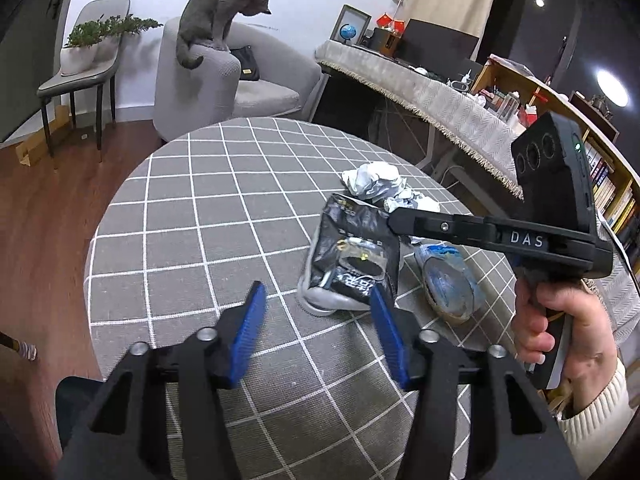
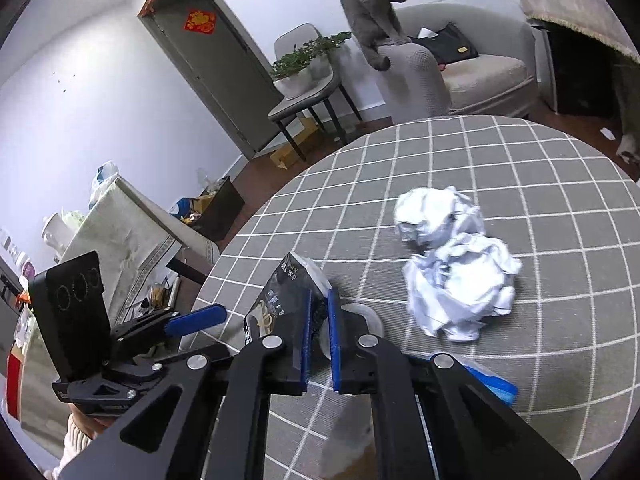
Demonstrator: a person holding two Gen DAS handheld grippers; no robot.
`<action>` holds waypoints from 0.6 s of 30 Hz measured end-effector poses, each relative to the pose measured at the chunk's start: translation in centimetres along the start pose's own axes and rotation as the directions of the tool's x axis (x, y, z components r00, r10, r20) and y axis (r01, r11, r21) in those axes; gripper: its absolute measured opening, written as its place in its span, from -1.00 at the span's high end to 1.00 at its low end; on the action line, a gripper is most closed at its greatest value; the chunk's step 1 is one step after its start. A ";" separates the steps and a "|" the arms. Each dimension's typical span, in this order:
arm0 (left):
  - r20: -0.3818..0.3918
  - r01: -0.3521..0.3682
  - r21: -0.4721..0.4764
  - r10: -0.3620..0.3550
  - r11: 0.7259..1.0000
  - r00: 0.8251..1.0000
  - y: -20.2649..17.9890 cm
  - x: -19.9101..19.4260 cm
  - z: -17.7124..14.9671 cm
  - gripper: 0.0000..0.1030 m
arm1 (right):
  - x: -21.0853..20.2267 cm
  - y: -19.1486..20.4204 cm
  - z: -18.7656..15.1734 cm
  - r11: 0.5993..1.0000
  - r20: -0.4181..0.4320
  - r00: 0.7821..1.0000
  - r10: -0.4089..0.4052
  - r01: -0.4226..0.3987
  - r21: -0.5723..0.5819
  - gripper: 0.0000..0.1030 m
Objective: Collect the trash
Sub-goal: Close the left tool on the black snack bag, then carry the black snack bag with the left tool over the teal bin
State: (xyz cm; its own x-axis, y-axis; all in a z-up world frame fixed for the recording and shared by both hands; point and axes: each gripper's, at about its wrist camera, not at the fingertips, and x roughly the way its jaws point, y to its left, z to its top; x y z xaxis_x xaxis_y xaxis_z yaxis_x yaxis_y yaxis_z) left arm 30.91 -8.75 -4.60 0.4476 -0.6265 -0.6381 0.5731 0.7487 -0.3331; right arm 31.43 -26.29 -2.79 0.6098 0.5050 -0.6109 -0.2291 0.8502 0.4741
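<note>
Round bench [image 1: 180,208] in grey checked cloth fills mid-frame. Two crumpled white paper balls [image 2: 452,272] lie centre-right. Right tongs [image 2: 320,344] clamp the black printed foil packet [image 2: 280,304], lower centre. Left tongs [image 1: 316,336] gape empty, lower centre.

Both wrist views close above checked table [image 1: 192,216] (shared), facing cat [image 2: 376,12]

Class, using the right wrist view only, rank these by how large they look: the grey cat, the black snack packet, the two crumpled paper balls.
1. Nearer paper ball
2. Cat and farther paper ball: alike, unranked
3. Black packet, partly hidden by the right gripper

Nearness inflates the table items.
</note>
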 end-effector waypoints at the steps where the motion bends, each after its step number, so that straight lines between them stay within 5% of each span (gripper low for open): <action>1: -0.006 -0.003 -0.001 0.003 1.000 1.000 0.0 0.1 0.0 0.10 | 0.3 0.2 0.0 1.000 -0.004 1.000 0.002 -0.002 -0.005 0.85; 11: -0.014 0.003 -0.082 -0.004 0.997 1.000 2.0 -0.3 -0.4 0.69 | 1.4 2.0 0.1 0.999 -0.013 1.000 0.004 -0.005 -0.038 0.86; 18: 0.026 -0.002 -0.068 0.004 0.998 1.000 1.9 -2.7 -0.3 0.80 | 1.2 3.5 0.6 0.999 0.021 1.000 0.023 -0.022 -0.050 0.89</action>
State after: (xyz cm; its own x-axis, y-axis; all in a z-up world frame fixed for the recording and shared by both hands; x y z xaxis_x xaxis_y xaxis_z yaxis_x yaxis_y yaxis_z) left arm 30.57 -5.52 -3.77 0.4676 -0.6288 -0.6213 0.5239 0.7632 -0.3781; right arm 31.76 -22.80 -1.47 0.6202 0.5208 -0.5866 -0.2796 0.8455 0.4550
